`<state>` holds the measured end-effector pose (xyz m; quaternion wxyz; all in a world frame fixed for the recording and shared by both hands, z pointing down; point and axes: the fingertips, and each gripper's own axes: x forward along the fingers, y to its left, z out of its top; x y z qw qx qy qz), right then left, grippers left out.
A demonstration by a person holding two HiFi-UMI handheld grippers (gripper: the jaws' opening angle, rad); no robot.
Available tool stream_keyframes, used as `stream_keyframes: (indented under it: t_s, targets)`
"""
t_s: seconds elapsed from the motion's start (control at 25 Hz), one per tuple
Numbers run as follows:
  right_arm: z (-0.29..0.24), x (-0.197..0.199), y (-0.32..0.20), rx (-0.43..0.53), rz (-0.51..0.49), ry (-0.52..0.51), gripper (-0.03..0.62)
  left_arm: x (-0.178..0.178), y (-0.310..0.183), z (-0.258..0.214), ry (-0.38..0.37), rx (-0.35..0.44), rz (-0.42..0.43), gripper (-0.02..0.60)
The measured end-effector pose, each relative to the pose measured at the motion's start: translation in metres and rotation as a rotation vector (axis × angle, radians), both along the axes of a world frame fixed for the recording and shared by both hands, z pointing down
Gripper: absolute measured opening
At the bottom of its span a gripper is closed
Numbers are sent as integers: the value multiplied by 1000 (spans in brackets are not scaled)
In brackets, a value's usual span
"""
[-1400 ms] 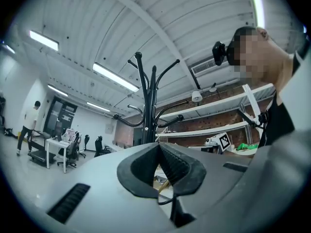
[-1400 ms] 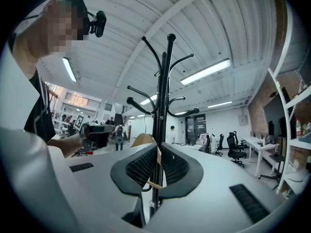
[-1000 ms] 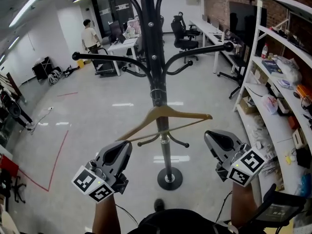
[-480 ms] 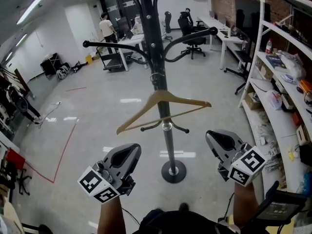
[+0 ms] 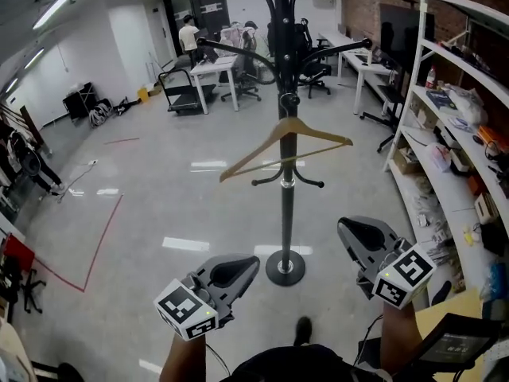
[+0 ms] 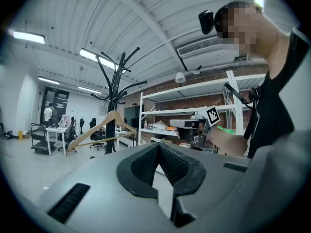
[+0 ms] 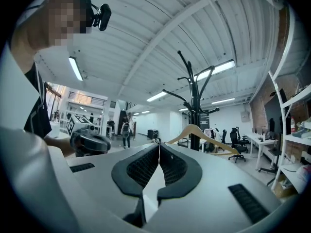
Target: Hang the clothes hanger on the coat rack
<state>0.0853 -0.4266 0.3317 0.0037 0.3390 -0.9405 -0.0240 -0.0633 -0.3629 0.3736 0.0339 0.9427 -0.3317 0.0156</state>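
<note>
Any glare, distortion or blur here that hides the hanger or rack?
Head view: the edges bend and there are glare patches on the floor, but the hanger and rack are sharp. Left gripper view: heavy fisheye with dark corners; the hanger is small yet clear. Right gripper view: same fisheye, evenly lit, hanger clear, no motion blur.

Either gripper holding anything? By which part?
Nothing. Left gripper and right gripper both shut and empty; the wooden hanger hangs on the coat rack, apart from both.
</note>
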Motion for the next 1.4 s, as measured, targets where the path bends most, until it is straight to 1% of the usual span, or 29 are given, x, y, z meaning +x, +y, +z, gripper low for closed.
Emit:
stream_keyframes:
  t_s: [0.12, 0.16, 0.2, 0.28, 0.4, 0.52, 0.6, 0.72, 0.88, 1.12, 1.32, 1.4]
  targets:
    - [13, -10, 39, -26, 30, -2, 9, -23, 33, 10, 97, -47, -32, -2]
    - [19, -12, 52, -45, 41, -9, 9, -30, 43, 14, 109, -62, -45, -2]
    - [25, -16, 66, -65, 49, -12, 9, -36, 55, 17, 105, -71, -54, -2]
    - [35, -25, 94, -92, 50, 6, 9, -46, 80, 21, 105, -81, -56, -2]
    - [40, -29, 128, -114, 72, 19, 9, -49, 111, 21, 155, -102, -30, -2]
    - [39, -27, 156, -126, 77, 15, 9, -42, 139, 20, 146, -107, -7, -2]
    - [35, -22, 173, -115, 71, 24, 9, -37, 156, 15, 137, -97, -4, -2]
    - [28, -14, 198, -97, 61, 26, 9, -31, 181, 10, 143, -91, -6, -2]
    - [29, -1, 235, -79, 37, 25, 9, -18, 215, 9, 150, -94, -40, -2]
    - [39, 33, 296, -97, -8, 18, 9, 20, 277, 5, 140, -97, -79, -2]
    - [54, 61, 331, -143, -13, -13, 9, 40, 318, 15, 143, -152, -141, -2]
    - [59, 68, 344, -161, -19, -34, 9, 48, 335, 19, 123, -169, -151, -2]
